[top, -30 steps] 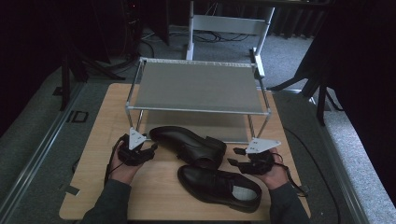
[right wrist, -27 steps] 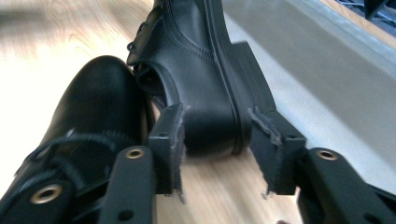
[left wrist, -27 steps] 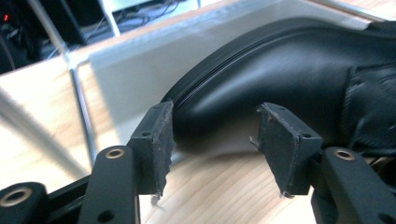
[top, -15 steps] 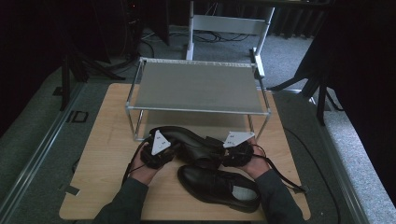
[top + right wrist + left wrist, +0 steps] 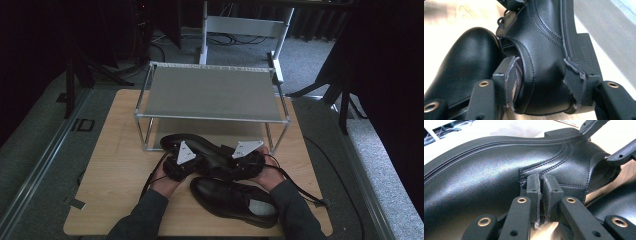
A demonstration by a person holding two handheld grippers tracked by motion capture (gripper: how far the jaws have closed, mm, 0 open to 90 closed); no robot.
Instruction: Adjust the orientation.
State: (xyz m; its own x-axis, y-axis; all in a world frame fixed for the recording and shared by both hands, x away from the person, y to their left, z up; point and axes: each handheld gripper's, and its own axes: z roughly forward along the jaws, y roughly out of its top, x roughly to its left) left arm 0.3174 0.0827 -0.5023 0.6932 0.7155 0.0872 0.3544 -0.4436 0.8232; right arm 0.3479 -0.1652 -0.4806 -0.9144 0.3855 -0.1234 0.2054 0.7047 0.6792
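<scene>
Your sleeves are dark grey and reach to the wrists. Your left gripper (image 5: 189, 162) and right gripper (image 5: 241, 161) are black, each topped with a pale grey three-cornered plate, and a thin black cable (image 5: 305, 189) trails from the right one. Up close, the black jaw links carry brass-ringed rivet holes, and the dark pads (image 5: 512, 80) are frayed at their edges.

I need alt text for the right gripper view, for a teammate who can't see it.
The right gripper straddles the heel of a black leather shoe, one worn pad inside the heel opening, the other on its outer side. A second black shoe lies at left on the wooden table.
</scene>
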